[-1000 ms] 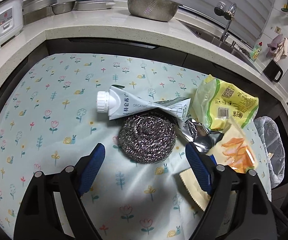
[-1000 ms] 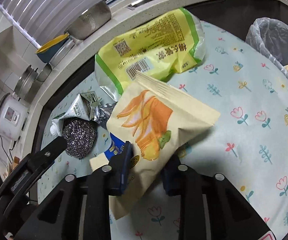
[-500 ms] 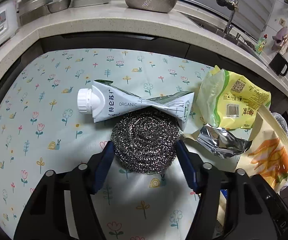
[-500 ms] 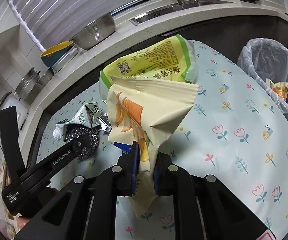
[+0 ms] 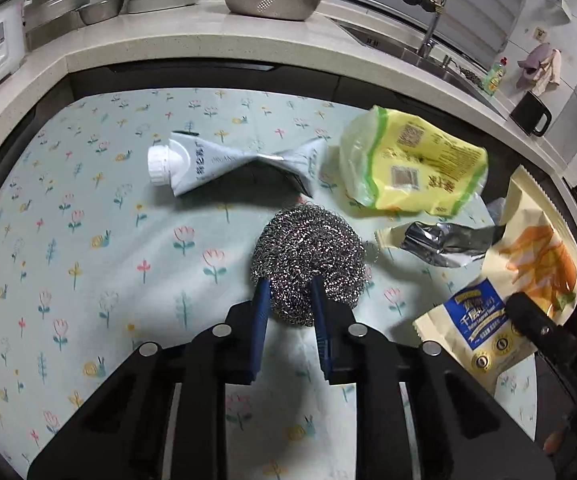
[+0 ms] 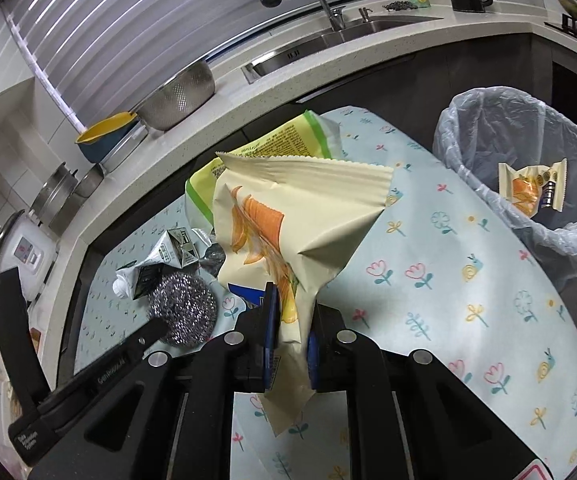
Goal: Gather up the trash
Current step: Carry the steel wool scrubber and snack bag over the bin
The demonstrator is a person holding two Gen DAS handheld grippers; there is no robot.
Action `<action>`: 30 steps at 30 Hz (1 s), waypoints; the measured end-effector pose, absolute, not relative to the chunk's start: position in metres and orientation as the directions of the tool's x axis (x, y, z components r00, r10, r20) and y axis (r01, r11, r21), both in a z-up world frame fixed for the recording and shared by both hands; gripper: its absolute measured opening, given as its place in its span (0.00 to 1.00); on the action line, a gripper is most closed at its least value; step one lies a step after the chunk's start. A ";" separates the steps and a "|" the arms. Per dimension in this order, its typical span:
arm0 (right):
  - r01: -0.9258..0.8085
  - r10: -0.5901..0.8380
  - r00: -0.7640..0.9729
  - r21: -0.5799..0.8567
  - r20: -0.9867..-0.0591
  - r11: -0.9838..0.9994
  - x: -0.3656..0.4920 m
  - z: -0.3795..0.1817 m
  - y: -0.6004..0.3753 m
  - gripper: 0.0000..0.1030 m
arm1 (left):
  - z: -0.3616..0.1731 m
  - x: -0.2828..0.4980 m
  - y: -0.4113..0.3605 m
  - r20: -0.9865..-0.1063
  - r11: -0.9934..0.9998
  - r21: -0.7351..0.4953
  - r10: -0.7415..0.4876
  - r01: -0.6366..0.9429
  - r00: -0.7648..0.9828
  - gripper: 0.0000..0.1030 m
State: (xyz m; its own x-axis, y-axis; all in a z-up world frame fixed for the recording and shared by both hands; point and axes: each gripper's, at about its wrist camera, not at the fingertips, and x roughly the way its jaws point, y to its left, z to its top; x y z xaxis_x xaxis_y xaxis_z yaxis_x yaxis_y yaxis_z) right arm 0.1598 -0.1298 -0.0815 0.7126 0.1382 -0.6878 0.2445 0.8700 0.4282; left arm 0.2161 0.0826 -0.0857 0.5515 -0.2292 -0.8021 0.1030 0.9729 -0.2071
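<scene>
Step in hand: we judge that two pieces of trash are gripped at once, each gripper carrying one, with the drop into the bin not yet made.
Left gripper [image 5: 288, 300]: its jaws are pinched on the near edge of the scourer [image 5: 310, 258], whose wire bulges out past both blue pads; the scourer sits low over the table [image 5: 88, 240], and we cannot tell whether it touches the cloth.
Right gripper [image 6: 291, 320]: its jaws are clamped on the lower part of the pouch [image 6: 288, 220], which stands up off the table.
Pouch axis: the long axis runs up and away from the jaws; the serrated top edge is uppermost and points toward the counter, and the bottom corner hangs below the pads.
Bin [image 6: 528, 152]: lined with a clear bag, standing off the table's right edge and apart from the pouch; one wrapper [image 6: 528, 188] already lies inside.
Next move: we expect the right gripper to swing right until the pouch hangs over the bin's mouth, then let go; the tall, floppy pouch calls for clearance over the rim.
Left on the table: the carton [image 5: 224, 164], the yellow bag [image 5: 412, 164] and the foil [image 5: 444, 240].
</scene>
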 end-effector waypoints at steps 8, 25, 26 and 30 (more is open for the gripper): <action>0.260 0.130 0.717 0.436 -0.685 0.862 0.142 -0.079 -0.145 0.12 | -0.077 0.207 0.060 -0.782 0.978 -0.168 -0.207 0.121 0.588 0.79; 0.327 0.089 0.720 0.450 -0.688 0.831 0.139 -0.091 -0.181 0.12 | -0.106 0.229 0.039 -0.824 0.987 -0.114 -0.160 0.118 0.543 0.61; 0.339 0.075 0.724 0.448 -0.686 0.827 0.137 -0.090 -0.185 0.12 | -0.104 0.227 0.040 -0.824 0.986 -0.115 -0.161 0.118 0.544 0.60; 0.365 0.046 0.738 0.456 -0.673 0.812 0.129 -0.084 -0.200 0.12 | -0.097 0.223 0.045 -0.819 0.989 -0.114 -0.150 0.099 0.555 0.60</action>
